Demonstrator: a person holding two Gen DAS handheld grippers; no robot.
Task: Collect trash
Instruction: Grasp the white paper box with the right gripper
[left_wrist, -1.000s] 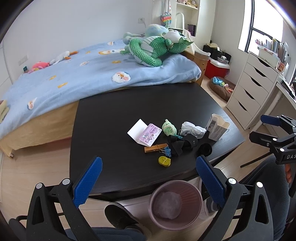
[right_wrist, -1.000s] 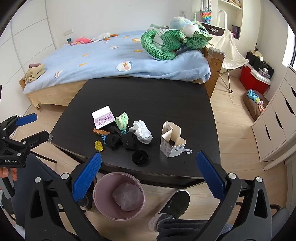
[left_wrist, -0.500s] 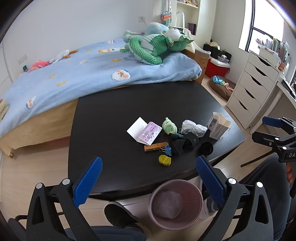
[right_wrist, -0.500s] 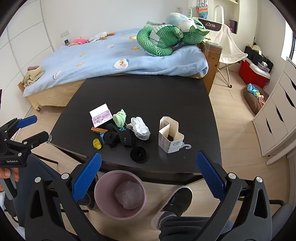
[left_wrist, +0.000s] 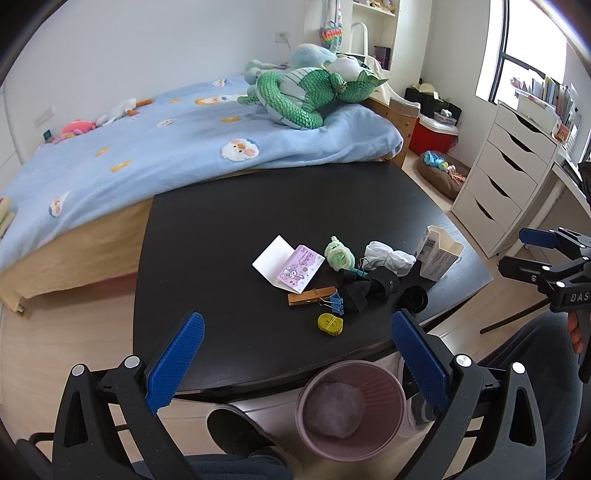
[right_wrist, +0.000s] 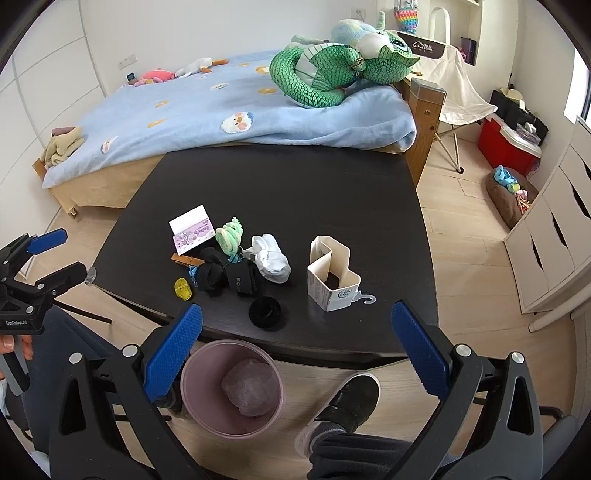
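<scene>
A black table holds a small pile near its front edge: a folded pink-and-white card, a white cardboard package, a wooden clothespin, a yellow tape roll, a blue binder clip, and green, white and black socks. A pink bin with a crumpled wad stands on the floor below the edge. My left gripper and right gripper are open and empty, held back from the table.
A bed with a blue blanket and a green plush dragon lies behind the table. White drawers stand at the right. The person's shoes are on the floor by the bin.
Both grippers have moved slightly forward toward the table, so the pile looks a little nearer. Nothing was taken hold of.
</scene>
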